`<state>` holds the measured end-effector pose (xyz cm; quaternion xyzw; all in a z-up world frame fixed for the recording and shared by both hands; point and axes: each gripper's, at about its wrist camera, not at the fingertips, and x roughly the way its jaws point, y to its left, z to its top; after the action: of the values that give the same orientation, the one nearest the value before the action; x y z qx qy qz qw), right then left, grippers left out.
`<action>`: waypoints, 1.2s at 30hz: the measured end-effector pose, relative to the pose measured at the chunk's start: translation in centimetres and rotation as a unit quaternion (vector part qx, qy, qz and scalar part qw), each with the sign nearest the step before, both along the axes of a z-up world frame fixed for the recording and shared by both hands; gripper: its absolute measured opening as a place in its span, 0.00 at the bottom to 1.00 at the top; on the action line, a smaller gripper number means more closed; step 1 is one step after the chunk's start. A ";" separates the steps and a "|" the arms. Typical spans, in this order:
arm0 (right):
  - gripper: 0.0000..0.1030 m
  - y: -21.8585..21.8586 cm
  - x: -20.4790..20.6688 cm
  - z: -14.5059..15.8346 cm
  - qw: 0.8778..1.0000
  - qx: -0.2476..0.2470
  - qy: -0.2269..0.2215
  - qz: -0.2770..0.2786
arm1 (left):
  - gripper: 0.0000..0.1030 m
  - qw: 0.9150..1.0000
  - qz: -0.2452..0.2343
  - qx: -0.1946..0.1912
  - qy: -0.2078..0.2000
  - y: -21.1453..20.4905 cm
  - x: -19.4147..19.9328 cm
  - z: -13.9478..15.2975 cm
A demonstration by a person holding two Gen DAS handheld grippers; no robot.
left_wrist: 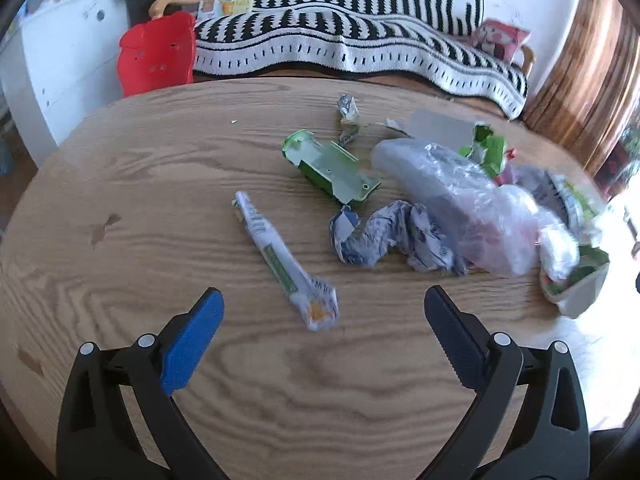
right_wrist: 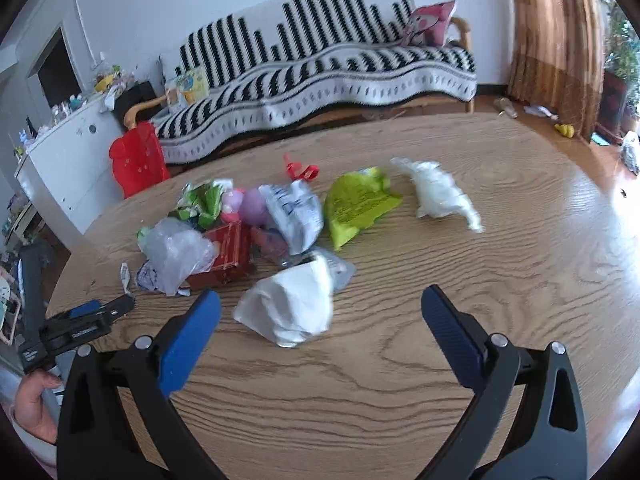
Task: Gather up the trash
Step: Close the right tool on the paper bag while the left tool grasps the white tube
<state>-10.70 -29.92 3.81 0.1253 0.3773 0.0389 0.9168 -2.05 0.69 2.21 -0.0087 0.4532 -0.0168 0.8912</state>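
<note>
Room: a round wood-grain tabletop (left_wrist: 120, 184) carries the litter; past its far edge stand a sofa (right_wrist: 320, 64) under a black-and-white striped knit throw, a red plastic chair (left_wrist: 156, 54) and a white cabinet (left_wrist: 60, 60).
Left gripper (left_wrist: 322, 312): I hold it low over the near edge, blue ribbed pads spread wide, gripping nothing.
Near trash, left view: a long flattened printed wrapper (left_wrist: 286, 262) lies slantwise between my open pads, its near end just ahead of them.
Middle, left view: a twisted blue-grey crumpled wrapper (left_wrist: 390, 236); beyond it an opened green carton (left_wrist: 332, 166), stiff and flat.
Right edge, left view: a cloudy clear plastic bag (left_wrist: 460, 196), wrinkled and soft, touching the crumpled wrapper.
Far, left view: a small foil scrap (left_wrist: 348, 110).
Right gripper (right_wrist: 320, 312): also wide apart and empty, angled down at the table.
Near trash, right view: a crumpled white paper wad (right_wrist: 292, 308) sits between the pads.
Beyond, right view: a red box (right_wrist: 228, 254), a lime-green pouch (right_wrist: 356, 204), a white tissue (right_wrist: 438, 194) toward the far right edge.
My left hand (right_wrist: 34, 404): grips its tool's handle at the left edge of the table.
</note>
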 end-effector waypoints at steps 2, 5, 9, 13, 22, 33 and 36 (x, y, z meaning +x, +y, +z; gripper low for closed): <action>0.95 1.5 1.5 -0.6 0.999 -0.014 0.021 0.030 | 0.95 1.000 0.006 0.016 0.012 0.1 0.8 -0.8; 0.95 3.8 3.9 -2.1 0.993 -0.082 0.044 0.079 | 0.95 0.999 0.012 0.009 0.035 1.6 1.7 -1.6; 0.95 5.8 5.4 -3.7 0.979 -0.142 0.056 0.135 | 0.95 0.999 0.023 0.012 0.037 5.0 1.1 -1.9; 0.95 6.7 5.7 -4.1 0.976 -0.145 0.051 0.152 | 0.95 0.999 0.033 0.001 0.027 6.8 1.0 -1.6; 0.71 6.7 7.2 -5.1 0.977 -0.103 0.070 0.175 | 0.79 0.999 -0.039 0.032 -0.007 3.1 2.9 -1.6; 0.61 4.6 5.7 -3.6 0.986 -0.049 0.054 0.150 | 0.06 0.999 -0.039 -0.012 -0.022 2.5 1.6 -1.1; 0.61 3.9 5.5 -3.3 0.988 -0.035 0.053 0.138 | 0.05 0.999 -0.035 -0.030 -0.030 2.3 1.2 -0.4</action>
<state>-5.22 -26.04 0.55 0.0416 0.4400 0.1453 0.8852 -0.83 3.00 1.80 -0.0188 0.4258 -0.0616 0.9025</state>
